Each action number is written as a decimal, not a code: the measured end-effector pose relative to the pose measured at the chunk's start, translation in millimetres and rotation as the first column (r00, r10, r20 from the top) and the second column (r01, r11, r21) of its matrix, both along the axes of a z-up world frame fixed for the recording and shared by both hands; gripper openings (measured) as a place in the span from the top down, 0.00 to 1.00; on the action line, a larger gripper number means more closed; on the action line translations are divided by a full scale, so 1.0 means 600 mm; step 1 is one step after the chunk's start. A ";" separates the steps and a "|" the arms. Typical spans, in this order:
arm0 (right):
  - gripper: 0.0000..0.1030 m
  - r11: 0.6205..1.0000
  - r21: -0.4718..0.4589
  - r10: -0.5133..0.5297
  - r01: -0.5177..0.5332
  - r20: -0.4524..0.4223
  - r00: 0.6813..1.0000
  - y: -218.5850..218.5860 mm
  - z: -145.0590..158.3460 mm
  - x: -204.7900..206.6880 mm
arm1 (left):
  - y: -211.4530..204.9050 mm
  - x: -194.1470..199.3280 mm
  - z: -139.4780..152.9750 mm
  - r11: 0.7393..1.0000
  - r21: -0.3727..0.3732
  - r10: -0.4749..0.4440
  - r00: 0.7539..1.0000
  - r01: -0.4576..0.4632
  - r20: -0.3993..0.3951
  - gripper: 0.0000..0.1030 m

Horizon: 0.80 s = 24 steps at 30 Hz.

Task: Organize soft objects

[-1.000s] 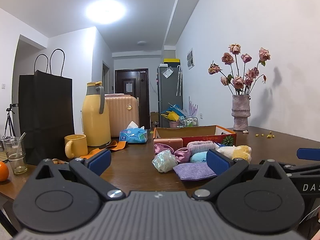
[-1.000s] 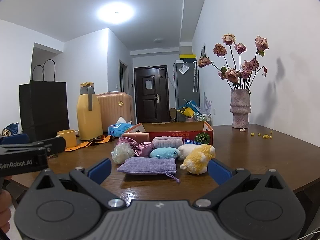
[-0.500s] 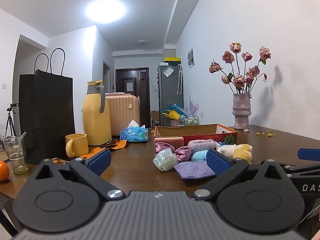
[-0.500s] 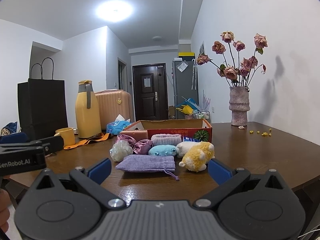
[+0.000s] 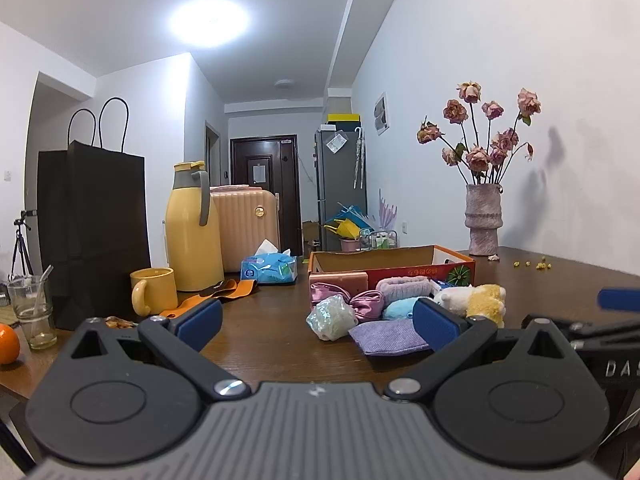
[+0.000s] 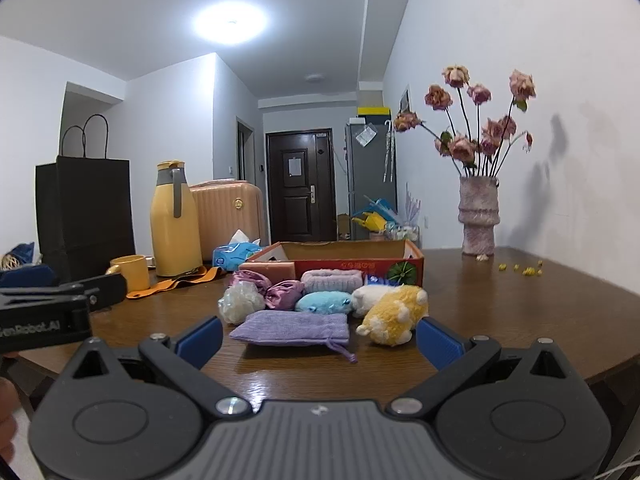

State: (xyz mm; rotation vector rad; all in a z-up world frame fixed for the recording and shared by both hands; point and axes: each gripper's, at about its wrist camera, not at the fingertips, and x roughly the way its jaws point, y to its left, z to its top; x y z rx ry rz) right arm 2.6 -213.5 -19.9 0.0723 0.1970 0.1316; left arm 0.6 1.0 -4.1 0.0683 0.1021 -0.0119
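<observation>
Soft objects lie grouped on the brown table in front of an open red cardboard box (image 6: 340,258): a purple drawstring pouch (image 6: 292,328), a yellow plush (image 6: 394,312), a white plush (image 6: 368,294), a blue plush (image 6: 322,302), a pink satin bow (image 6: 280,290), a mauve knitted band (image 6: 330,280) and a pale mesh puff (image 6: 240,304). My right gripper (image 6: 318,338) is open and empty, just short of the pouch. My left gripper (image 5: 316,322) is open and empty, facing the puff (image 5: 332,318) and pouch (image 5: 390,338) from the left.
At the left stand a yellow mug (image 5: 154,290), a yellow thermos (image 5: 192,228), a black paper bag (image 5: 92,232), a glass (image 5: 34,312), an orange (image 5: 8,342) and a tissue pack (image 5: 270,270). A vase of dried roses (image 6: 478,216) stands at the far right.
Both grippers have risen slightly and edged toward the objects; the right one is a little closer to the pouch. Both stay open. No object has moved.
</observation>
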 end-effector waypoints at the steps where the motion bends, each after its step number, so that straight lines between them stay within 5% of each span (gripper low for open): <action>1: 0.00 1.000 -0.010 -0.020 0.020 0.006 1.000 -0.002 -0.001 0.001 | -0.001 0.002 -0.002 1.000 0.001 0.004 1.000 -0.004 -0.001 0.00; 8: 0.00 0.997 0.058 -0.045 0.045 0.006 0.999 -0.030 -0.016 0.010 | 0.000 0.020 -0.017 1.000 0.011 0.008 1.000 -0.008 -0.018 0.00; 14: 0.00 0.998 -0.028 -0.061 0.063 0.039 0.997 -0.026 -0.036 0.031 | 0.000 0.060 -0.032 0.998 0.053 0.022 1.000 -0.021 -0.014 0.00; 20: 0.00 0.998 -0.016 -0.060 0.060 -0.020 0.998 -0.038 -0.046 0.085 | -0.004 0.130 -0.044 0.999 0.028 -0.019 0.992 0.023 -0.122 0.00; 24: 0.00 0.997 0.080 0.016 -0.011 -0.071 0.997 -0.055 -0.046 0.137 | -0.011 0.182 -0.036 0.998 -0.012 -0.066 0.980 0.065 -0.189 0.00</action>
